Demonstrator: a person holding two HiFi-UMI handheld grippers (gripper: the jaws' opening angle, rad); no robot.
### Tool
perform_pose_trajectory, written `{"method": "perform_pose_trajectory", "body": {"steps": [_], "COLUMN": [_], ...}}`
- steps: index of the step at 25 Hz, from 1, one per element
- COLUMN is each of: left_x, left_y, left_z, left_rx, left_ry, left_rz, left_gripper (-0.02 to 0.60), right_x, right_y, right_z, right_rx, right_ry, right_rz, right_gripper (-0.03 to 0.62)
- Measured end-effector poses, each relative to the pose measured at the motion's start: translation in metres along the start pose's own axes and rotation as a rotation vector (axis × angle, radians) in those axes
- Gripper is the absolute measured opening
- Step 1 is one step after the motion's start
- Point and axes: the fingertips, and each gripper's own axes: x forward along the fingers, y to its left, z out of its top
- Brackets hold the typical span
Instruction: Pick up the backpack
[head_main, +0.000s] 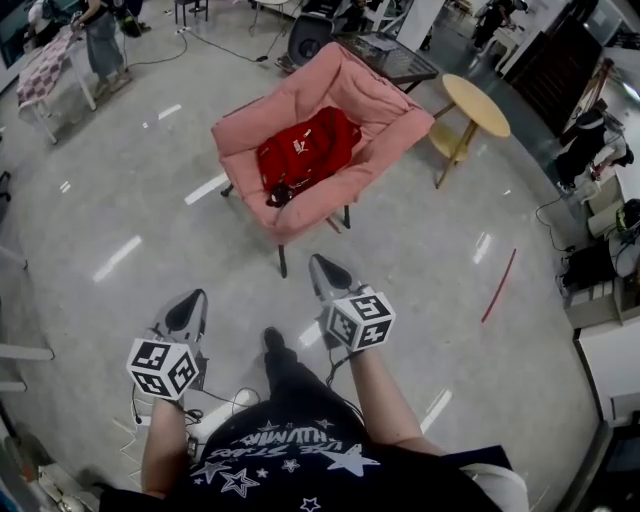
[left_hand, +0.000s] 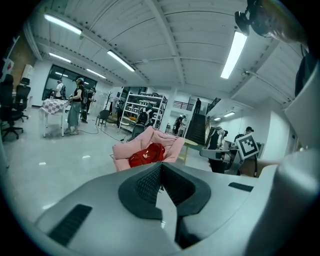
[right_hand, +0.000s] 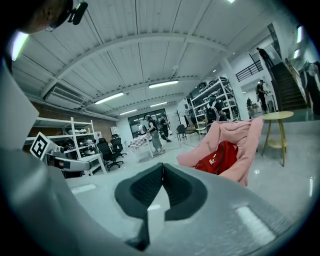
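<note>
The red backpack (head_main: 305, 150) lies on the pink chair (head_main: 395, 110) seat, well apart from you, straight ahead. Your right gripper (head_main: 321, 264) is nearer the chair than your left gripper (head_main: 196, 299); both have fingers together, empty.

Right gripper (right_hand: 161, 172), jaws together, nothing between them. Beyond, a red backpack (right_hand: 217, 157) lies in a pink chair (right_hand: 240, 145); yellow table (right_hand: 277, 116) behind.

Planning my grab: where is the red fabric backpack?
Head view, upper centre: the red fabric backpack lies in the pink cushioned chair, left of the round wooden table.
</note>
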Motion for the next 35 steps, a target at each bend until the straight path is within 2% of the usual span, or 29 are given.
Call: {"method": "perform_pose_trajectory", "body": {"steps": [13, 20, 29, 35], "left_x": [0.133, 0.193, 0.245, 0.295], "left_y": [0.044, 0.049, 0.057, 0.089], "left_z": [0.050, 0.080, 0.094, 0.112], "left_rx": [-0.019, 0.008, 0.047, 0.065], "left_ry": [0.045, 0.053, 0.096, 0.112], "left_rz": [0.016, 0.003, -0.054, -0.143], "left_gripper": [0.008, 0.008, 0.008, 0.008], "right_x": [0.112, 0.150, 0.168, 0.191], "right_y": [-0.098, -0.142, -0.184, -0.204], "right_z": [0.034, 0.041, 0.037, 0.042], "right_rx": [0.041, 0.057, 0.120, 0.142], "right_ry": [0.041, 0.073, 0.064, 0.048], "right_rz": [-0.001, -0.013, -0.096, -0.205], "right_gripper": [0.000, 0.000, 0.000, 0.000]}}
